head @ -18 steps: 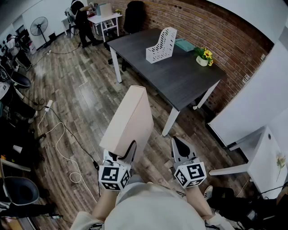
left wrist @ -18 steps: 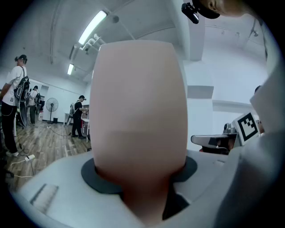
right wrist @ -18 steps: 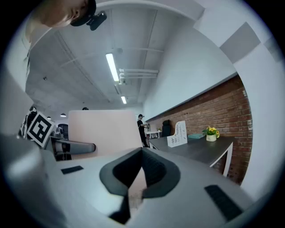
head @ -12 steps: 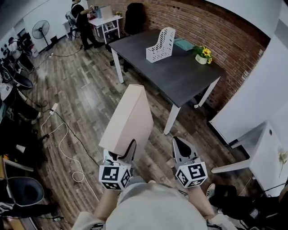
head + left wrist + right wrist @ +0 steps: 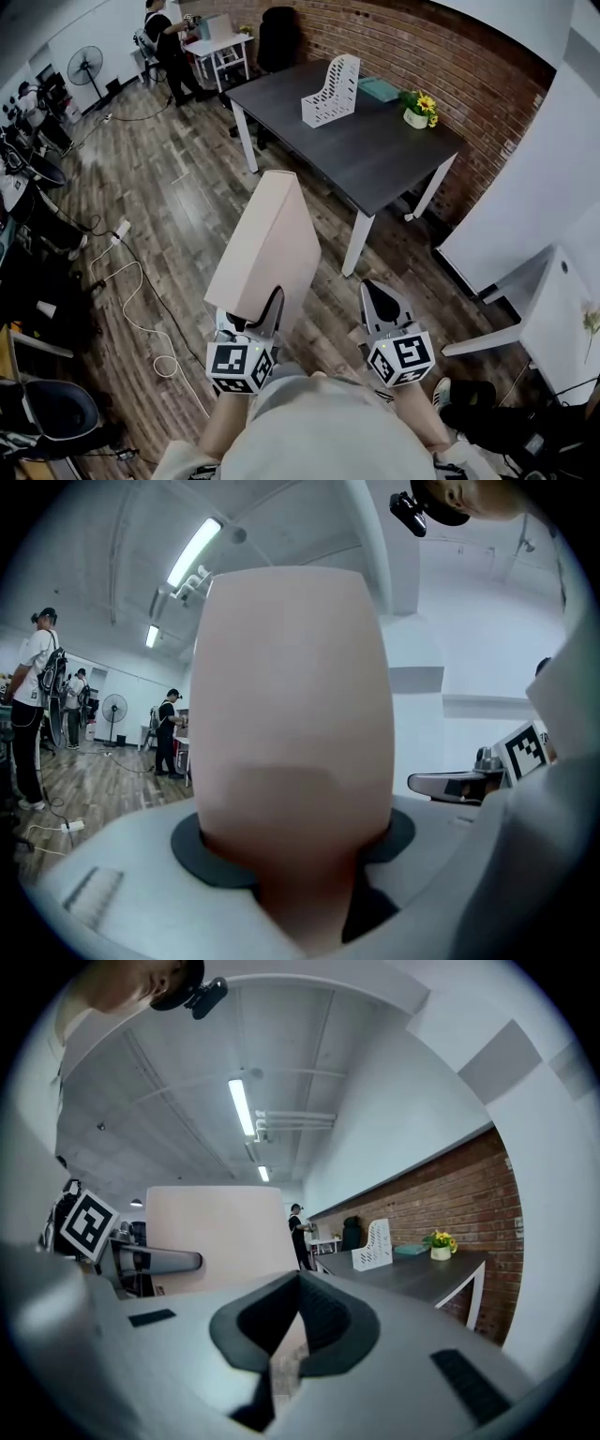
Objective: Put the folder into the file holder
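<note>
Head view: left tool (image 5: 258, 314) pinching flat matte beige folder (image 5: 267, 239); right tool (image 5: 373, 295) pressed together; white perforated file holder (image 5: 330, 92).

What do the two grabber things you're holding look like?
The left gripper and right gripper look the same. Each has a pale grey body and pointed jaws lined with black pads. Each also has a cube near the hand, covered in black-and-white square markers.

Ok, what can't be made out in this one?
- Head view: whether the file holder on the table is empty; too small.
- Head view: the teal item behind it; too small to identify.
- Left gripper view: file holder and table; the folder fills the middle.
</note>
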Demonstrator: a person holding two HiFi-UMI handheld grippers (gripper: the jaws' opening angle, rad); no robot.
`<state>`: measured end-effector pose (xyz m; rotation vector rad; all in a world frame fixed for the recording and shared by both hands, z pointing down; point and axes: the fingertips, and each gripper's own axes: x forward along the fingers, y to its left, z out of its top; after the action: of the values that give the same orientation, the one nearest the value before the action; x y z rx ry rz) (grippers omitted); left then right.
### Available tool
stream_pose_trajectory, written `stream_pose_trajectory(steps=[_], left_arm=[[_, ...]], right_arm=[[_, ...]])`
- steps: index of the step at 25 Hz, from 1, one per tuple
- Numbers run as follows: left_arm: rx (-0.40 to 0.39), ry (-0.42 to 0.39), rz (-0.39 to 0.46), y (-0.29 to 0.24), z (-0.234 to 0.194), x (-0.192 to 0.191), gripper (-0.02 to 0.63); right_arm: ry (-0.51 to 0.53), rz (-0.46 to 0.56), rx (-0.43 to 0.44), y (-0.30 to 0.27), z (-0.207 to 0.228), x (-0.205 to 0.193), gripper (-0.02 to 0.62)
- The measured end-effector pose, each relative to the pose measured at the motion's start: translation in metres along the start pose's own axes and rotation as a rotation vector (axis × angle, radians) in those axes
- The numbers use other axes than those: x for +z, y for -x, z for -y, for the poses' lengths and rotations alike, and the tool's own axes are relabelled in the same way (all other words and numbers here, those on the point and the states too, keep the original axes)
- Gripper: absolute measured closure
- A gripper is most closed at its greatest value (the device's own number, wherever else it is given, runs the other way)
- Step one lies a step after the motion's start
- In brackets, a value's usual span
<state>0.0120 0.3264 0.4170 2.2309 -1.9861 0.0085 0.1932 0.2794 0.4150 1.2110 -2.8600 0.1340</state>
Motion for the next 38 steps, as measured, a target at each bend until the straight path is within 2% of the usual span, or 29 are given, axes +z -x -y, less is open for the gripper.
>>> stream_pose_trajectory(steps=[7,9,14,22,31,38], left_arm=[[0.01,0.002,0.002,0.001,0.002,-0.001,0.336],[0.016,0.006,0.0,0.0,0.0,-0.001,0.336],[0.025,0.007,-0.003,-0.01,-0.008,-0.001,0.336],[0.023,0.012,0.007,-0.056,-0.025,0.007,0.336],[0.003,0.014,0.018,-0.14,-0.074,0.026,0.336],[-0.02,-0.005,0.024,-0.212,-0.127,0.057,0.336]], right_arm=[[-0.023,0.005,-0.017,-0.002,0.006,-0.002,0.591],[-0.027,-0.005,-0.004,-0.004,0.006,-0.004,0.492],[-0.042,-0.023,0.011,-0.017,0.01,-0.007,0.308],[-0.048,-0.007,0.015,-0.057,0.035,-0.006,0.186],[-0.033,0.005,0.004,-0.148,0.066,0.011,0.167],[-0.03,0.011,-0.01,-0.233,0.083,0.031,0.166]])
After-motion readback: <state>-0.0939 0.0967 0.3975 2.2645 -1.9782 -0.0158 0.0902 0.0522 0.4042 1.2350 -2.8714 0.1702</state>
